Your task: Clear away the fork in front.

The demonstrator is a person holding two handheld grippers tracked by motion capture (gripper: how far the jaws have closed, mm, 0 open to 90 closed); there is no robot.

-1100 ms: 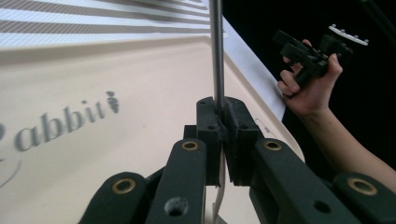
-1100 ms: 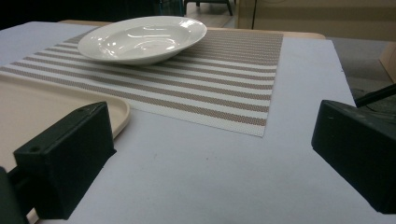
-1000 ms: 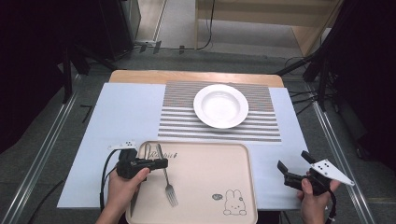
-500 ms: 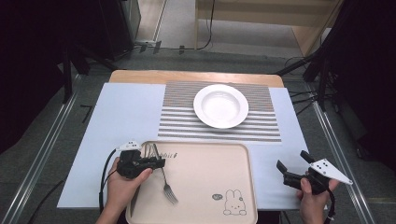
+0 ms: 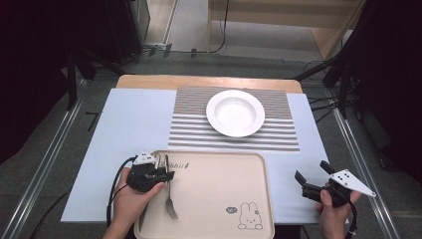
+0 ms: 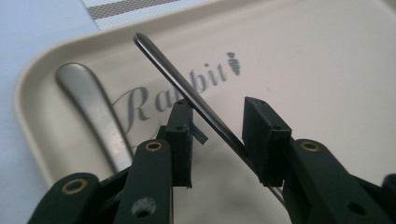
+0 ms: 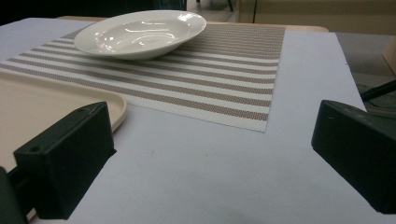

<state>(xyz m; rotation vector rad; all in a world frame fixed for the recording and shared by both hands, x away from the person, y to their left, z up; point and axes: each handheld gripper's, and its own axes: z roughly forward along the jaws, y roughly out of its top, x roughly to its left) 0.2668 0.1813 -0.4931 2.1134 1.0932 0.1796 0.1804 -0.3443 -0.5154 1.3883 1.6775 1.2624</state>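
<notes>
Steel fork [image 5: 170, 199] lies on your beige tray [image 5: 224, 199] in the high view, beside your left tongs [image 5: 166, 175]; your right tongs [image 5: 312, 174] hover spread over the tabletop [image 5: 124, 119]. From the left gripper view, the fork handle [image 6: 187, 93] runs slanted between jaws that have just been opening, pads off it. Right gripper view: wide-apart tongs [image 7: 210, 163], white plate [image 7: 140, 32] on the striped mat [image 7: 224, 70].

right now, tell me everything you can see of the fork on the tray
The fork is slim, grey, shiny metal. It lies on the beige tray near its left edge, with its tines toward the person. Its thin handle runs away from the person, between the jaws of the left gripper, which have just been opening. Whether a pad touches it I cannot tell.
</notes>
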